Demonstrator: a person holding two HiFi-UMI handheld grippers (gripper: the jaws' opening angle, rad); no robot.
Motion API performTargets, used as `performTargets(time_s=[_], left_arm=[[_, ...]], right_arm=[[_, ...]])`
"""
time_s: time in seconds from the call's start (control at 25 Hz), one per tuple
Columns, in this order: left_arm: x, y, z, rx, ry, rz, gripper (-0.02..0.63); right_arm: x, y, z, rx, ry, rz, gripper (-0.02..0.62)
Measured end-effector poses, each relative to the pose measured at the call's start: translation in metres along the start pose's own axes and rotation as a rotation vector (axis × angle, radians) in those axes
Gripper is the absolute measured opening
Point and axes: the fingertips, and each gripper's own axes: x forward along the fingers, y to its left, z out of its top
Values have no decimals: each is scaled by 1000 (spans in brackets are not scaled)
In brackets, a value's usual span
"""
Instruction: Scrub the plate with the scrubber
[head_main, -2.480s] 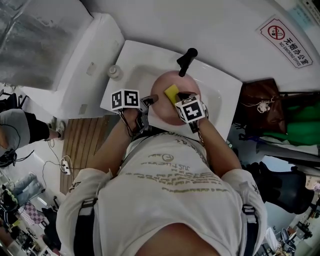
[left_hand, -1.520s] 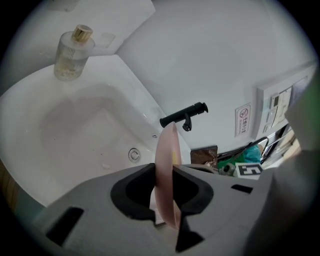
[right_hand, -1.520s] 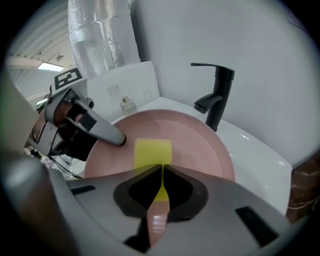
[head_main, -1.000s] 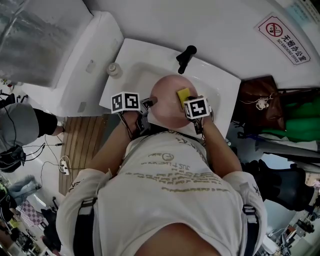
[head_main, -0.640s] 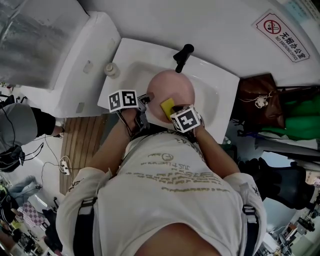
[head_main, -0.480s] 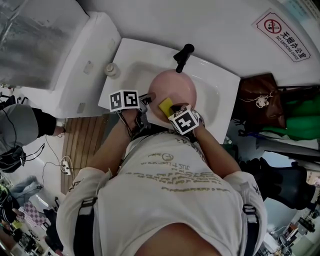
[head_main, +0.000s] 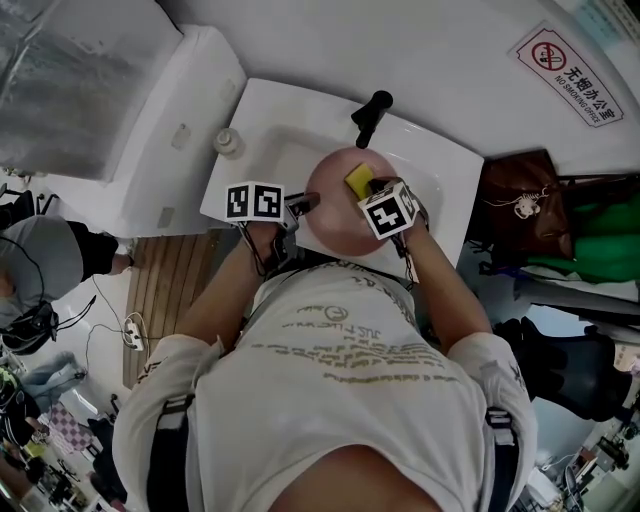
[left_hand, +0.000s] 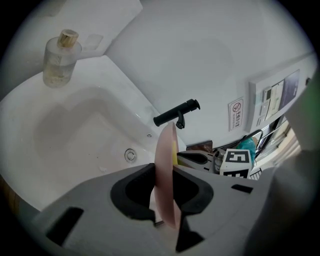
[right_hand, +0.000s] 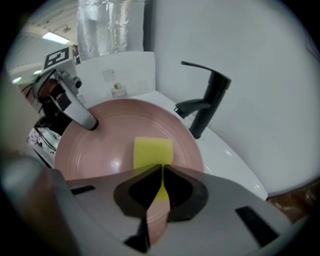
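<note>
Head view: person stands over a white sink. Black faucet is at the back rim and serves as the landmark.

- Pink plate is held over the basin just on the near side of the faucet, its face turned toward the right gripper.
- Left gripper is at the plate's edge on the left of the faucet. In the left gripper view the plate runs edge-on between the two jaws and both press on it: clamped on the rim.
- Right gripper is over the plate, just below the faucet's spout. In the right gripper view its jaws are clenched on a thin edge of the yellow scrubber; the rest of the scrubber fans out ahead of the tips.
- Scrubber lies flat against the plate's face, on the half nearer the faucet, roughly mid-width.
- Small clear bottle with a pale cap stands upright on the sink's ledge, well left of the faucet, apart from plate and grippers.
- Plate surface shows a glossy highlight left of the scrubber.
</note>
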Motion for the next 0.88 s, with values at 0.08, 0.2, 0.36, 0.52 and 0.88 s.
performTargets(time_s=[0.08,0.2,0.36,0.52,0.88], left_arm=[[1,2,1,-21,-7,-3,75],[2,7,4,-71,-32,0,75],[0,11,11,-101,-55,-4,75],[0,4,14,-94,-55,-40,75],[-1,4,7,-163,-41,-94,75]], right_arm=[[-2,15,7,-65,-23,30,37],[-8,54,12,-147,-44,163,37],[-22,102,6,-278,-41,313,37],[-24,84,6,-225,-56,288,37],[-22,-19,-30,4,37,-26,37]])
